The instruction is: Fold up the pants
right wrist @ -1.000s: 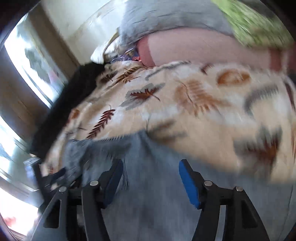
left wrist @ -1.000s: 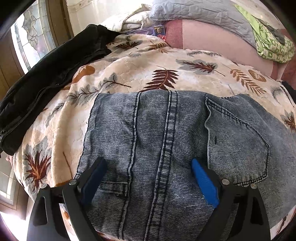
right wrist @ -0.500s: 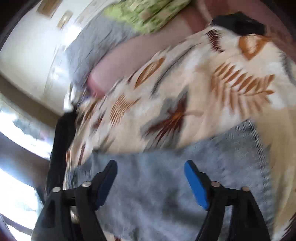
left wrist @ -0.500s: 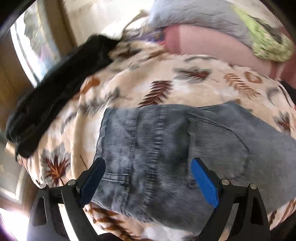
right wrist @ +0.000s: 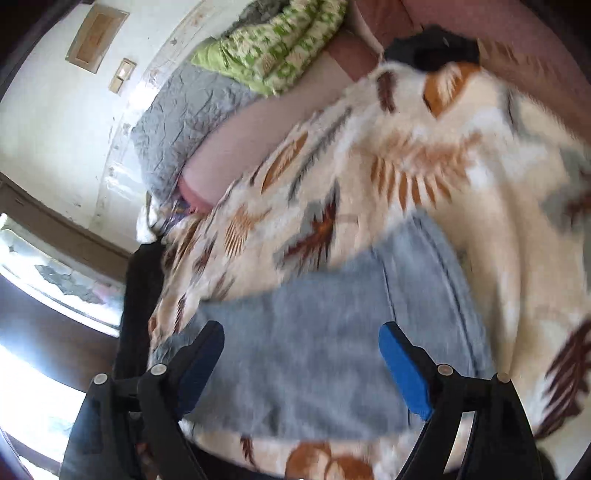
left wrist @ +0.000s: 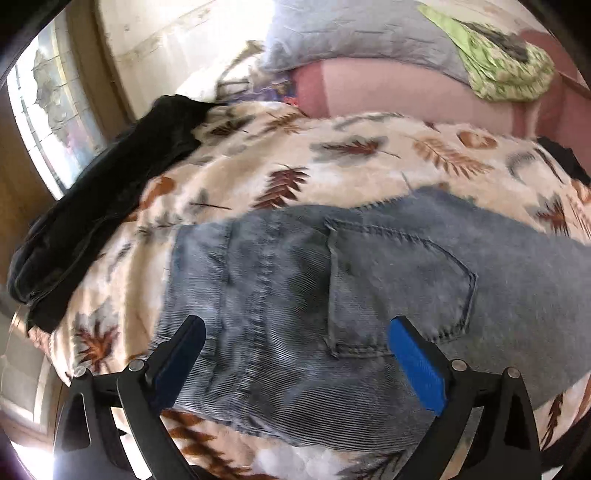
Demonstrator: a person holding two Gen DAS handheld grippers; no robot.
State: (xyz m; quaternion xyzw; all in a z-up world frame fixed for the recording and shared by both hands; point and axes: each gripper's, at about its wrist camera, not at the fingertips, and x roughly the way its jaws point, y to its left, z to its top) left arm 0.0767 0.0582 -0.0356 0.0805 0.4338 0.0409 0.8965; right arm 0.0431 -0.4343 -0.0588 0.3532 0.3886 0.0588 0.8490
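Faded grey-blue denim pants (left wrist: 295,295) lie flat on a cream fleece blanket with brown and grey leaf print (left wrist: 332,173), near the blanket's front edge. Back side up: a stitched patch pocket (left wrist: 399,280) shows, with a double-stitched centre seam (left wrist: 258,280) left of it and a belt loop low on the left. Fabric has a ribbed, washed look, darker near the seam, paler toward the right. Left edge of the denim runs straight; the top edge slants up to the right.

Left gripper (left wrist: 295,350) hovers above the waist area, its blue-padded jaws spread wide, nothing between them. Right gripper (right wrist: 301,354) is above a plainer, paler stretch of the same pants (right wrist: 325,332), jaws also wide apart and empty; this view is motion-blurred, a long seam is just visible on the right side of the denim.

A black garment (left wrist: 92,206) lies along the blanket's left side, apart from the pants. Behind: a pink cushion (left wrist: 399,92), a grey quilted pillow (left wrist: 362,33), a green patterned cloth (left wrist: 506,70).
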